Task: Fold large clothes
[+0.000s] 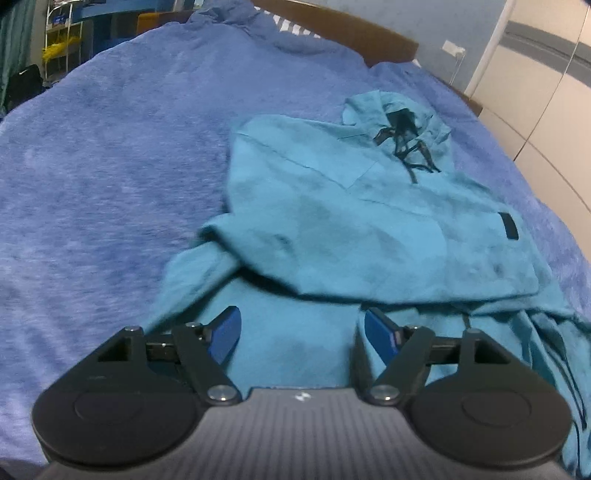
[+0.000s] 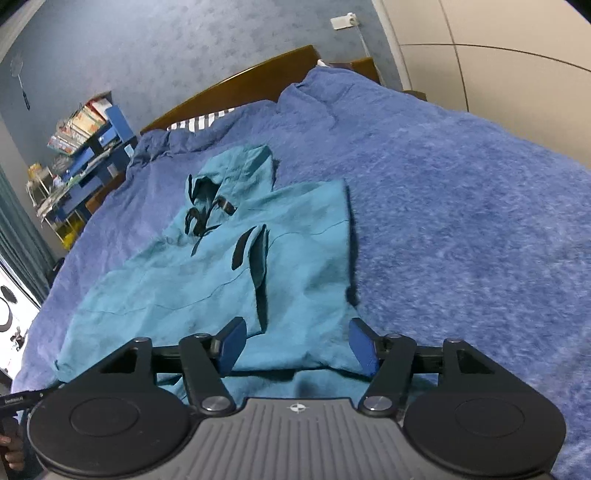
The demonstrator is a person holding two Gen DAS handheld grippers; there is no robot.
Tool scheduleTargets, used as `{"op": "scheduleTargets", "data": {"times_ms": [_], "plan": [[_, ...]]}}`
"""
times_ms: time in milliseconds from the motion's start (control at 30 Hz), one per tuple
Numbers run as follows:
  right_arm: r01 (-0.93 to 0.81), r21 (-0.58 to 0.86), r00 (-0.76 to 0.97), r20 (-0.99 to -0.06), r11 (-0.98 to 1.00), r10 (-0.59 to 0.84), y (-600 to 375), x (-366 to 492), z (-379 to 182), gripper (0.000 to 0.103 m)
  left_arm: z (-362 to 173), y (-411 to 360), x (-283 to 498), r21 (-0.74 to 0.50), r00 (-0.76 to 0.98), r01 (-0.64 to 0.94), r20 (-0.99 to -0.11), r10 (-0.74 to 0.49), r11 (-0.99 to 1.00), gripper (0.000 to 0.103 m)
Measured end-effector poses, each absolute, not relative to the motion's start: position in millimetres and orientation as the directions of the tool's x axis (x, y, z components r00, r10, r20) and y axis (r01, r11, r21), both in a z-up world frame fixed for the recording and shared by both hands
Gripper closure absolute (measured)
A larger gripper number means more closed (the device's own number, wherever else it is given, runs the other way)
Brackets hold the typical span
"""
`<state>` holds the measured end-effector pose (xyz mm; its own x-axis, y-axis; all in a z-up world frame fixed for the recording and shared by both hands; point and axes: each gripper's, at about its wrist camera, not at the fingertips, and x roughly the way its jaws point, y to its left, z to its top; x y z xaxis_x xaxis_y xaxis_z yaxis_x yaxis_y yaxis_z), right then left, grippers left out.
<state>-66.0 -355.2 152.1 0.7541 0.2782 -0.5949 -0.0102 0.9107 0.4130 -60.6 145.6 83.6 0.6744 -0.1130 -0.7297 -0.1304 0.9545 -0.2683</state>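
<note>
**Teal hoodie partly folded on a blue bed, both grippers open above its near edge**

A wide bed [image 1: 92, 155] covered with a fuzzy blue blanket fills both views, with a brown wooden headboard [image 1: 354, 33] at the far end. A pale wardrobe [image 1: 546, 92] stands to the right, and cluttered blue shelves [image 2: 92, 147] sit far left in the right wrist view.

A teal hoodie [image 1: 369, 221] lies flat on the blanket, hood [image 1: 399, 110] pointing far, dark drawstrings [image 1: 417, 155] loose on the chest. Its sleeves seem folded inward across the body, which likely narrows it for a later lengthwise fold. A small dark label [image 1: 509, 226] shows near the right side.

The left gripper [image 1: 302, 334] hovers over the hoodie's near hem, its blue fingers [image 1: 225, 332] spread wide and holding nothing. The right gripper [image 2: 297, 345] hovers likewise over the near right part, fingers [image 2: 364, 347] wide apart and empty. Both seem poised to pinch the hem.
</note>
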Motion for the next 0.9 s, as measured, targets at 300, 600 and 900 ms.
{"op": "scheduleTargets", "data": {"times_ms": [300, 600, 900], "plan": [[-0.041, 0.362, 0.666, -0.685, 0.931, 0.296, -382.6, -109.3, 156.2, 0.033, 113.5, 177.9, -118.2, -0.145, 0.592, -0.082, -0.803, -0.069, 0.986, 0.030], [-0.109, 0.297, 0.545, -0.780, 0.949, 0.307, -389.6, -141.3, 162.4, 0.028, 105.7, 192.6, -132.9, -0.066, 0.505, -0.108, -0.863, -0.003, 0.992, 0.030], [-0.159, 0.366, 0.462, -0.793, 0.917, 0.397, -386.3, -144.7, 153.1, 0.034, 98.7, 170.7, -140.7, -0.167, 0.436, 0.031, -0.885, -0.163, 0.986, 0.035]]}}
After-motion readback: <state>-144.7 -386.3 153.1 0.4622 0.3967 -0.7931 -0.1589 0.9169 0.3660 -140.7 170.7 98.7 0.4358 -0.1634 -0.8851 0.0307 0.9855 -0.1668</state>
